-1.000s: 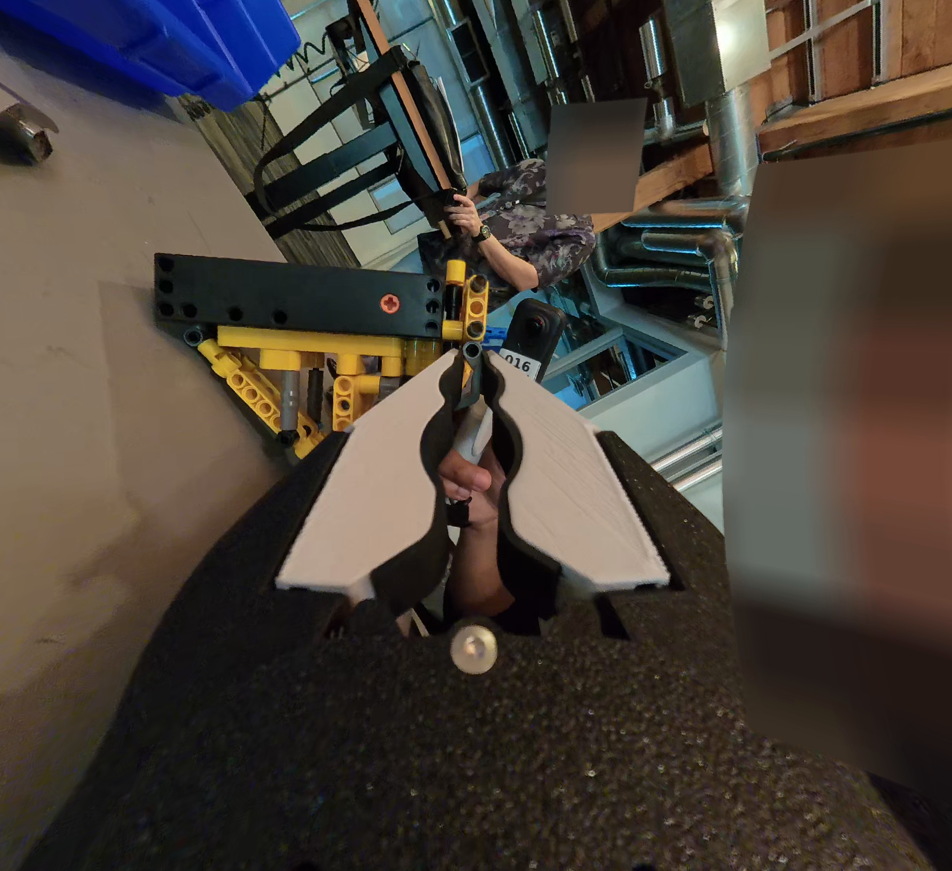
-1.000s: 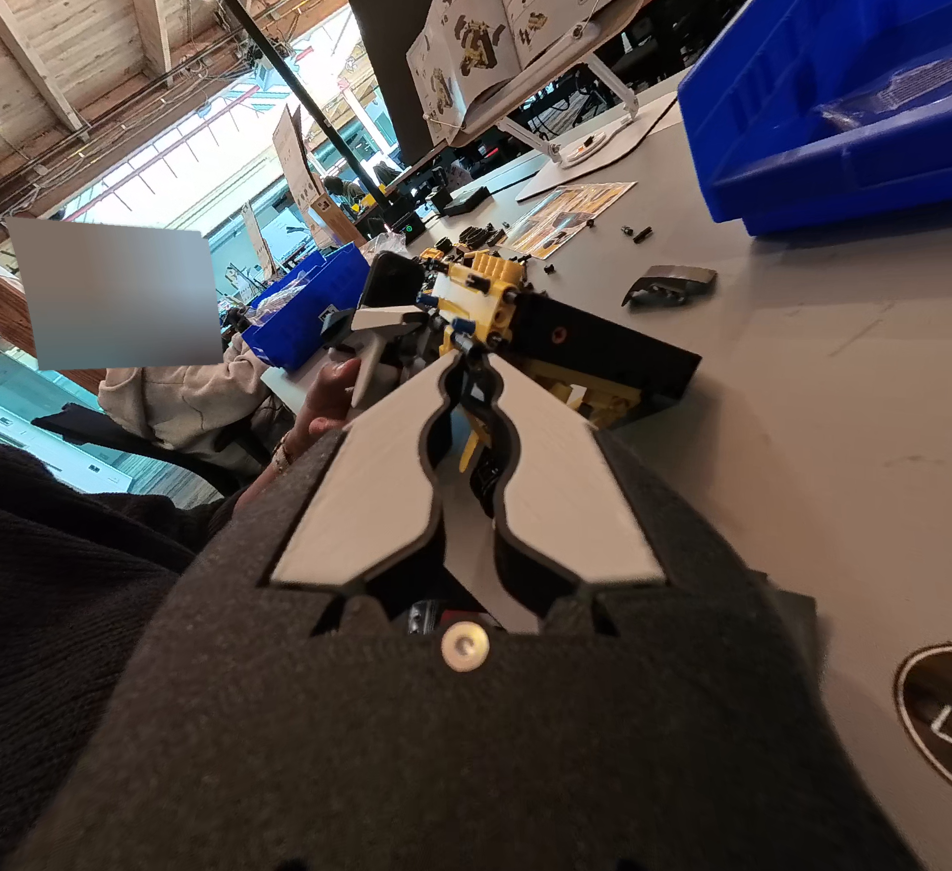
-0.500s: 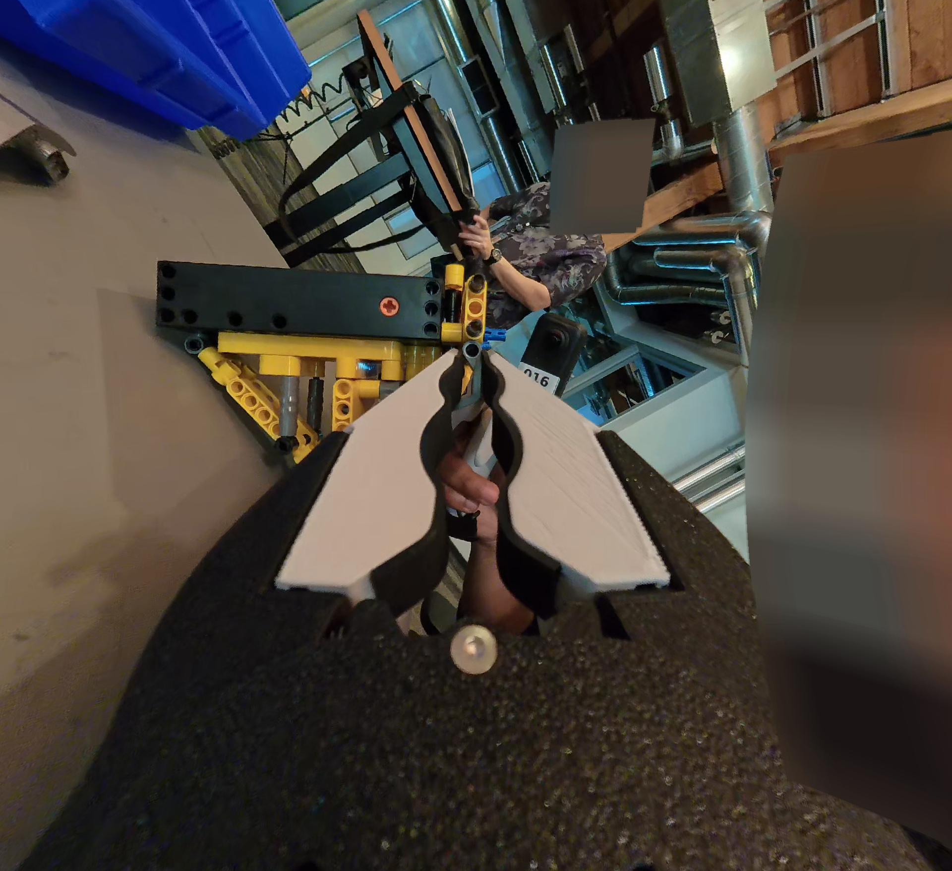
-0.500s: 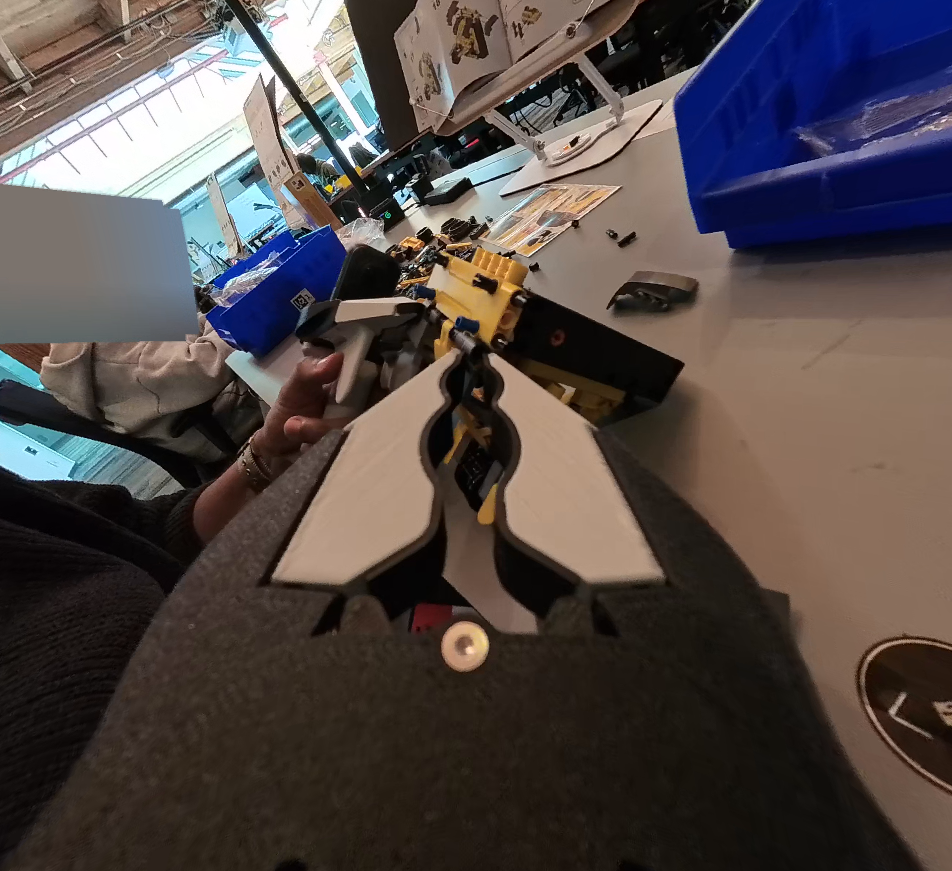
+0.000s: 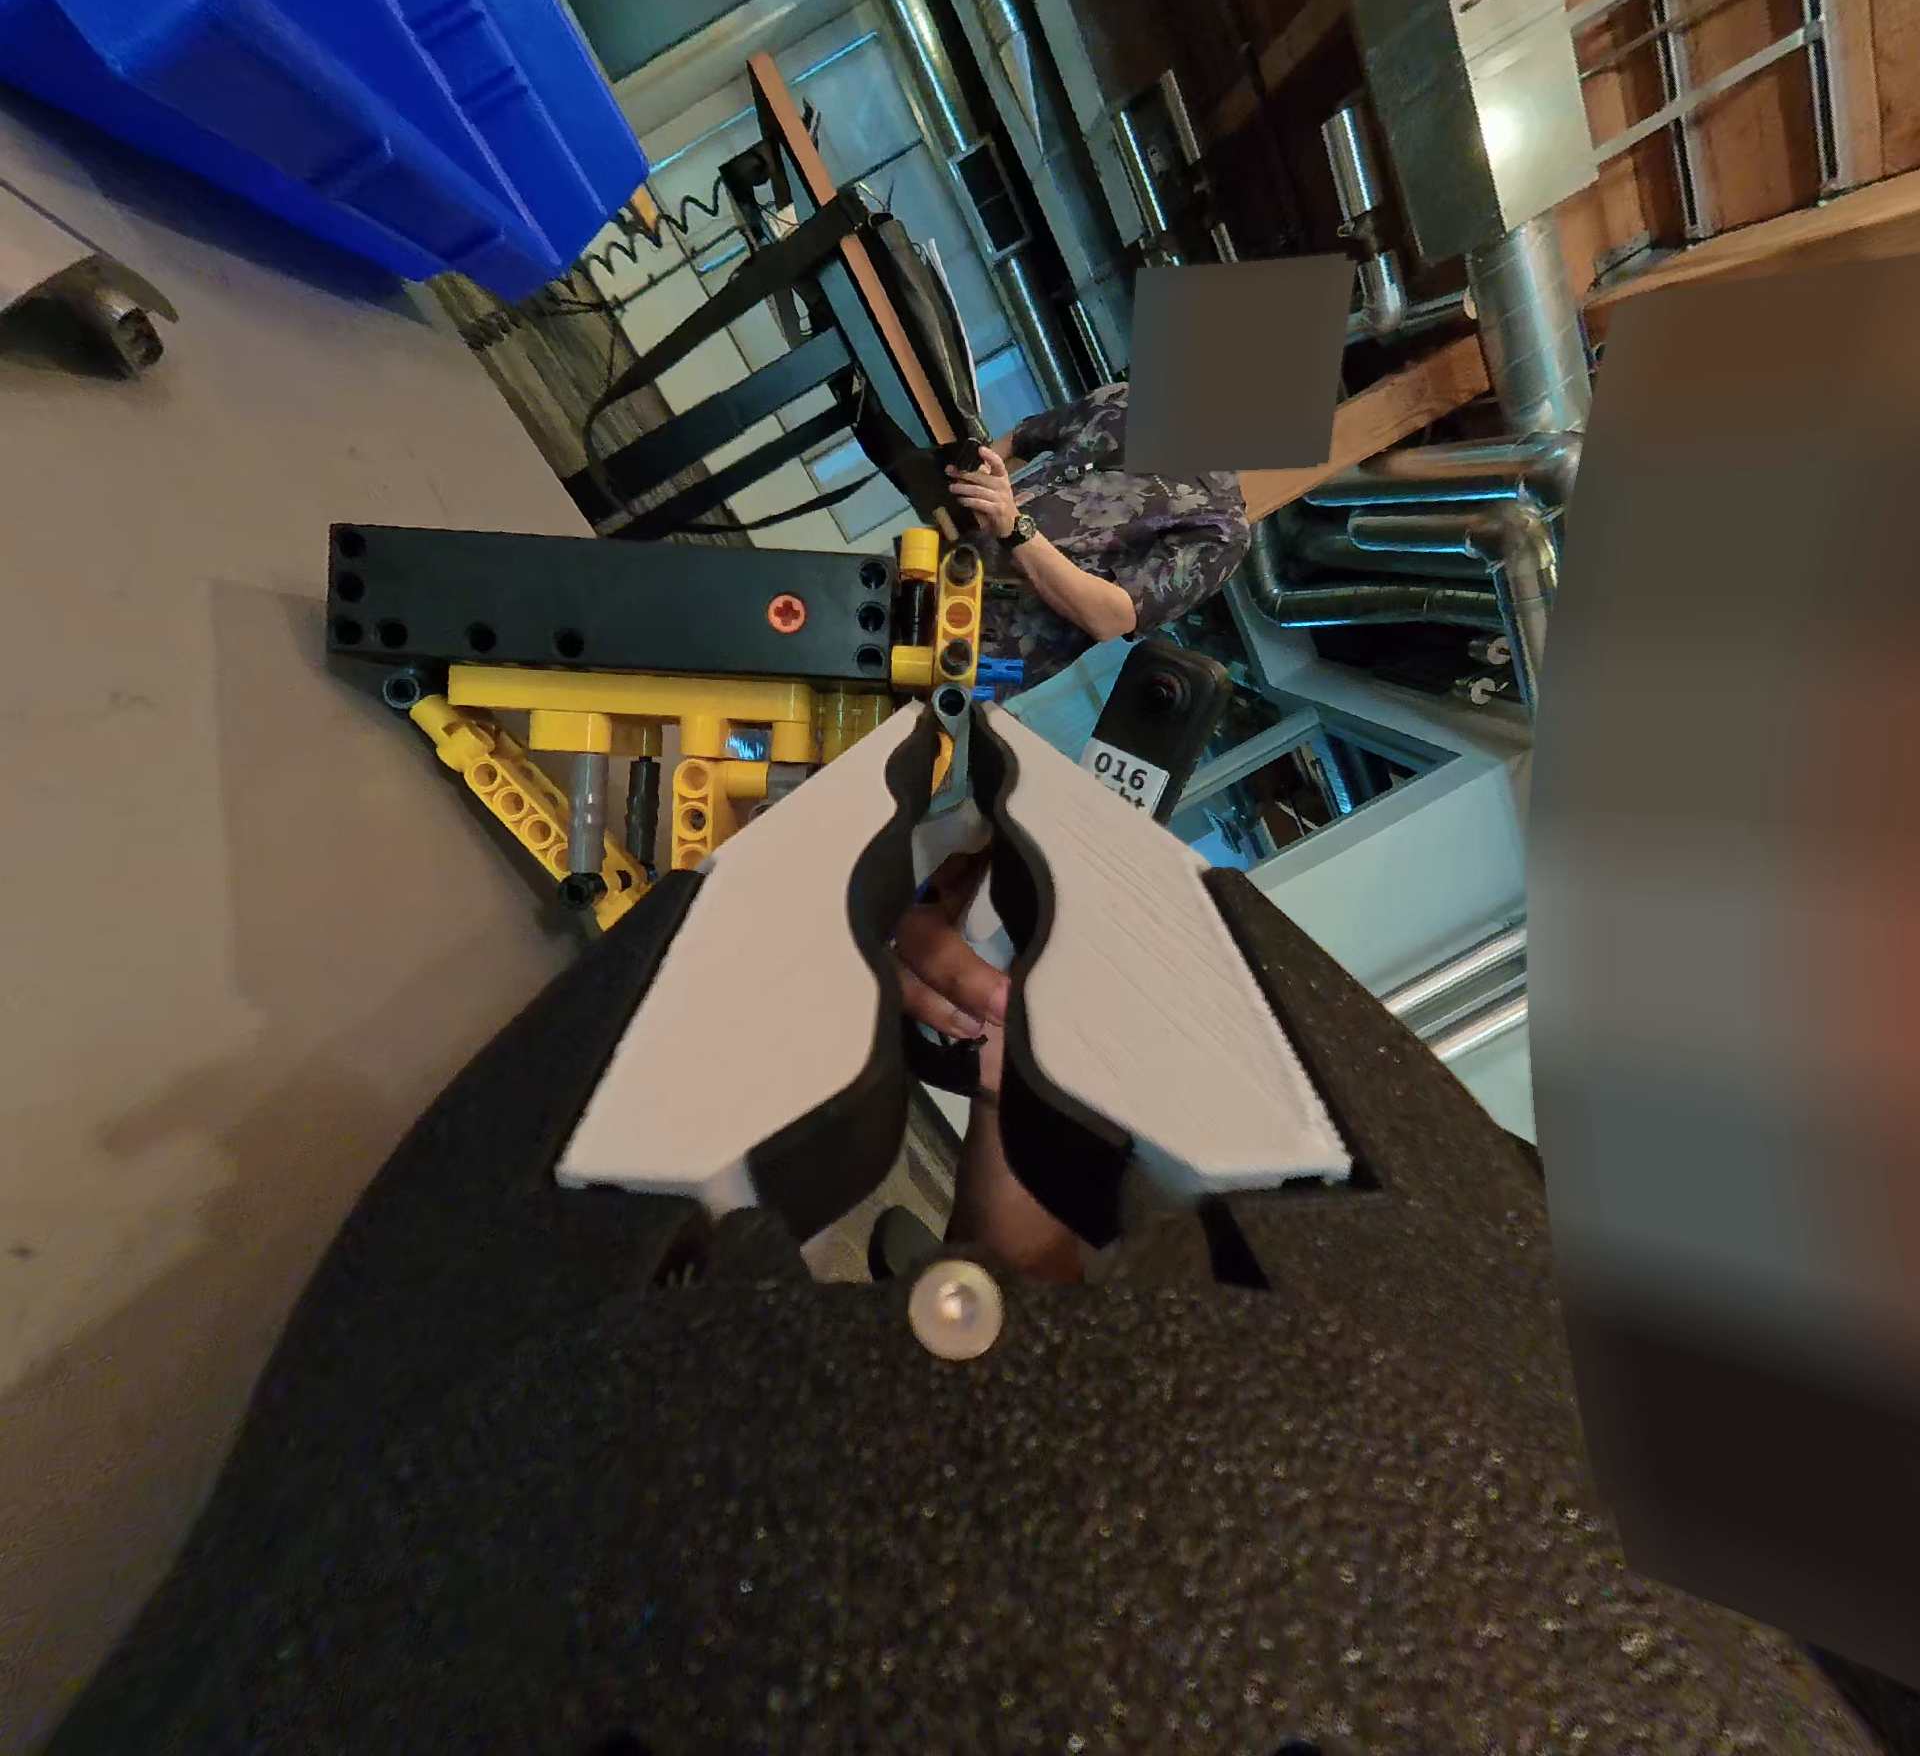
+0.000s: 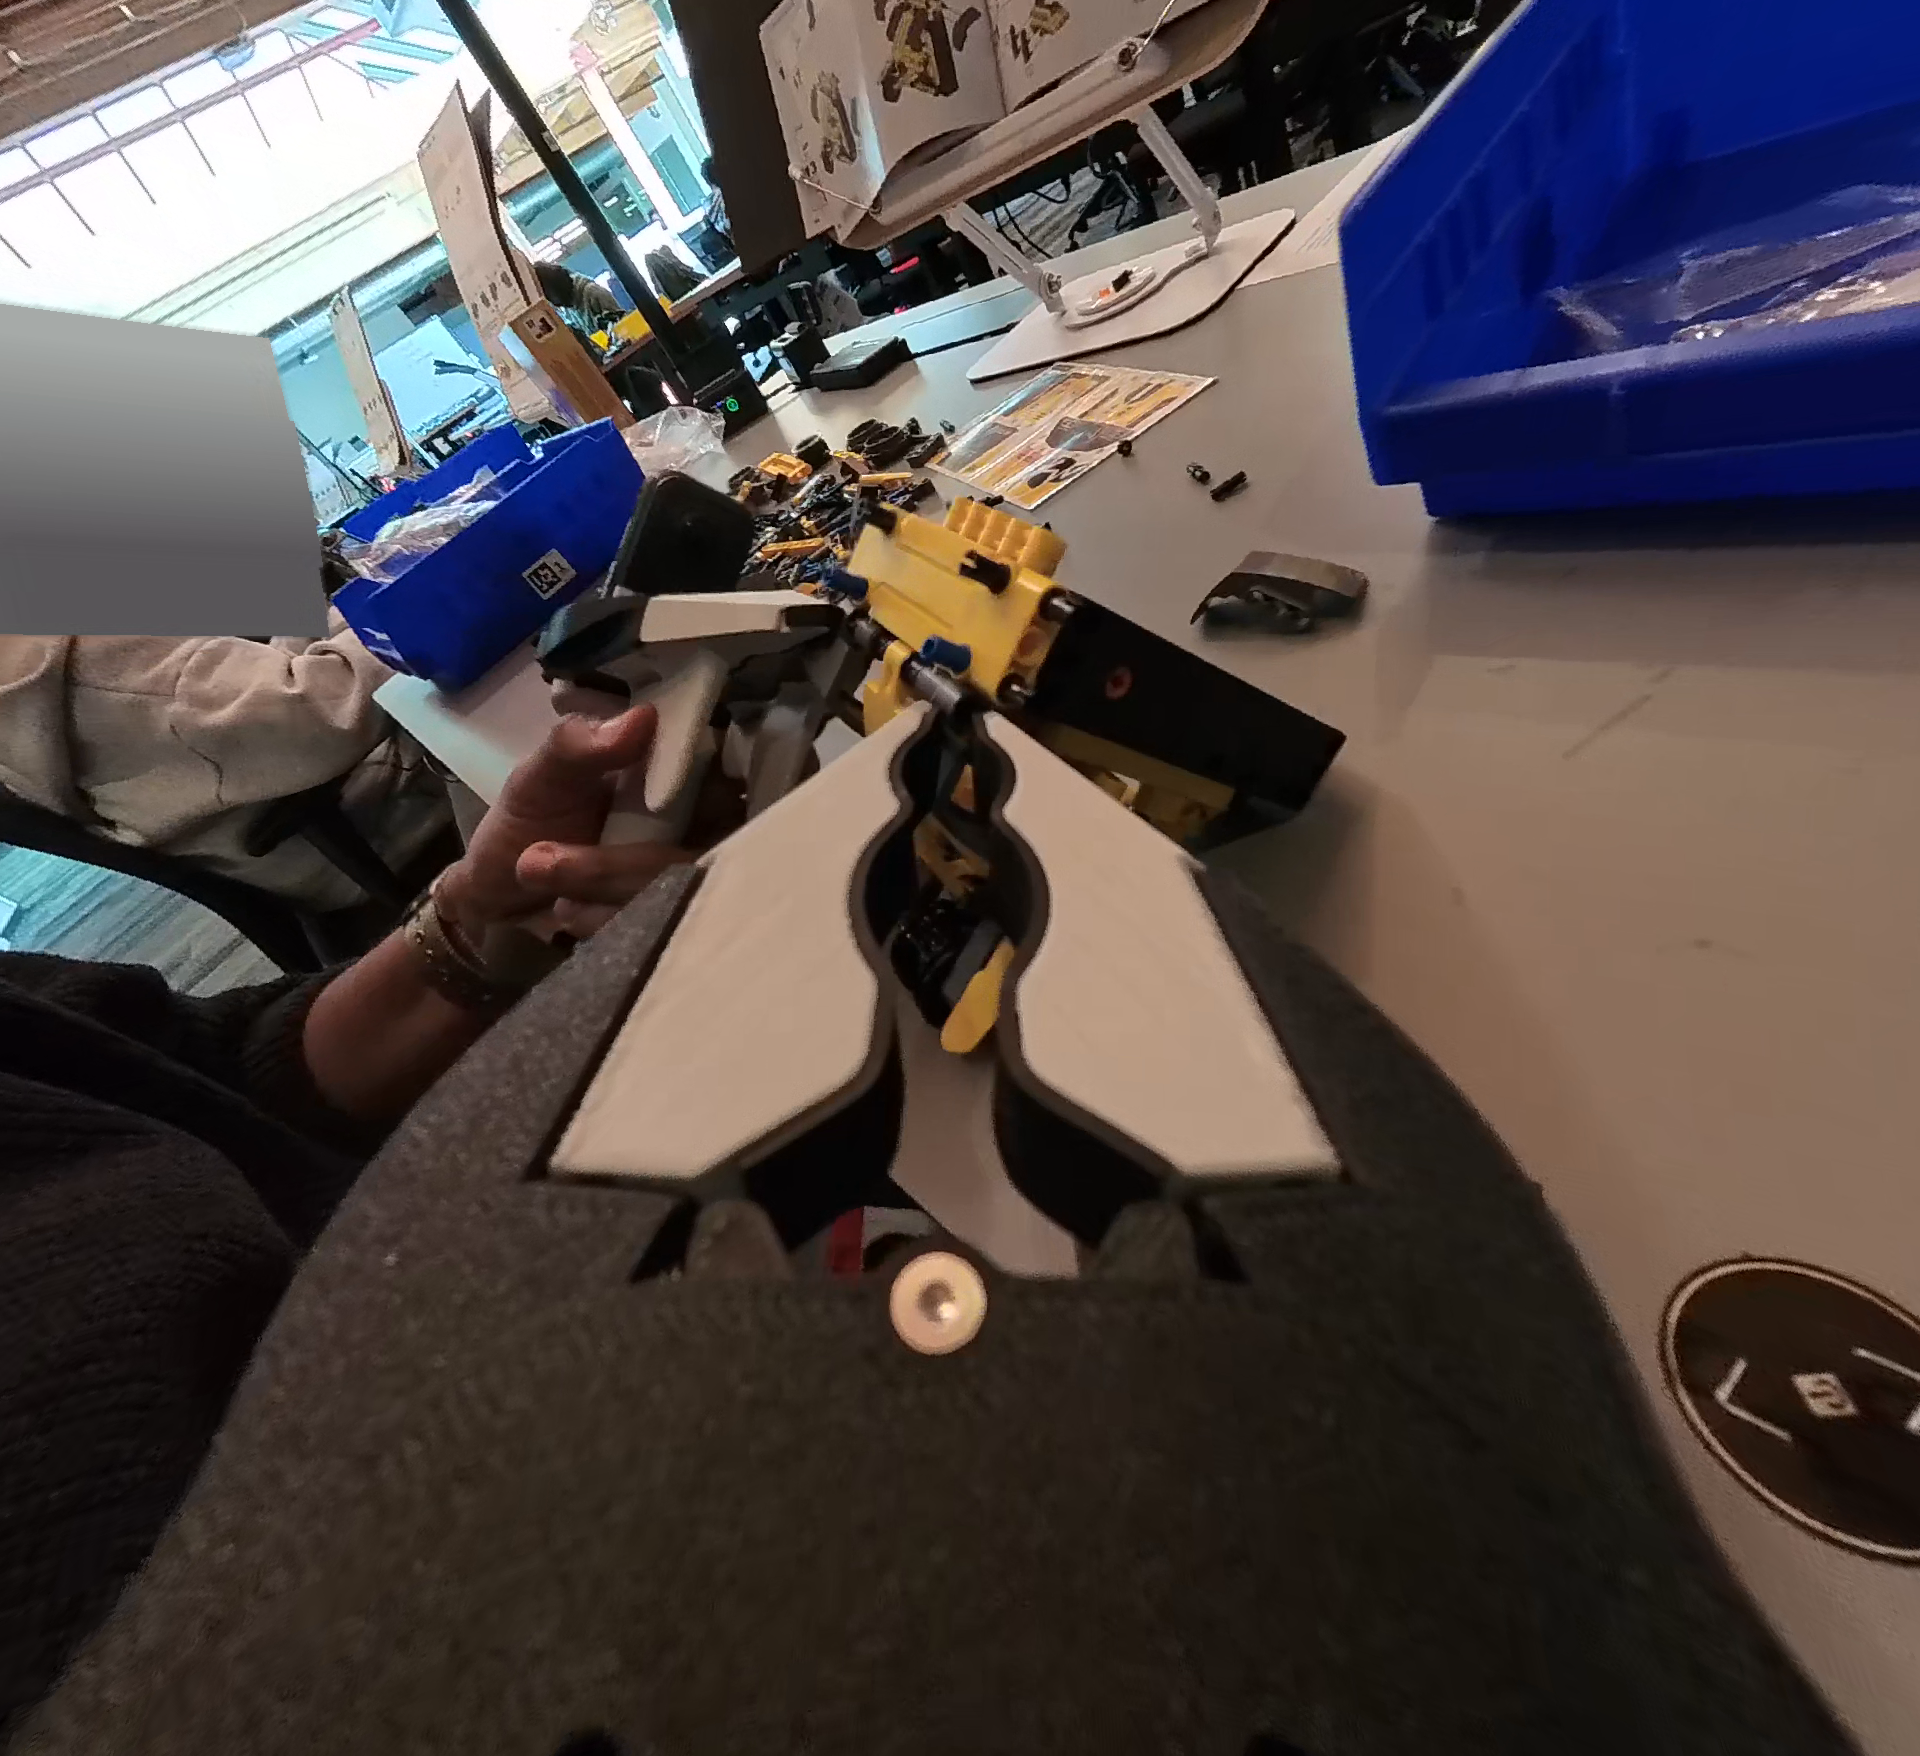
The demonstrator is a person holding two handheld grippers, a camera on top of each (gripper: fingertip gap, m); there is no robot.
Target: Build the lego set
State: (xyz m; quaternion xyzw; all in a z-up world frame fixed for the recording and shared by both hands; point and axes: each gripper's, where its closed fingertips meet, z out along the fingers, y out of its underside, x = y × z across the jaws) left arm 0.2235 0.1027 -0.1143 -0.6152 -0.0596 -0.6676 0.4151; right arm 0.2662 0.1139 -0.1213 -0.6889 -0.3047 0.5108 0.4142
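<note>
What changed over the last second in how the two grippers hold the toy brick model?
Little changed. The right gripper drew back slightly, so the yellow and black brick model and the left gripper now show more fully in its view. The left gripper kept pinching the grey piece at the model's end. Both grippers stayed shut on the model, which stayed on the grey table beside the blue bin.

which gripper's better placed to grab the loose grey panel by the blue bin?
Probably the right gripper: the panel lies on its side of the model; the left gripper is across it. Both are shut on the model.
</note>
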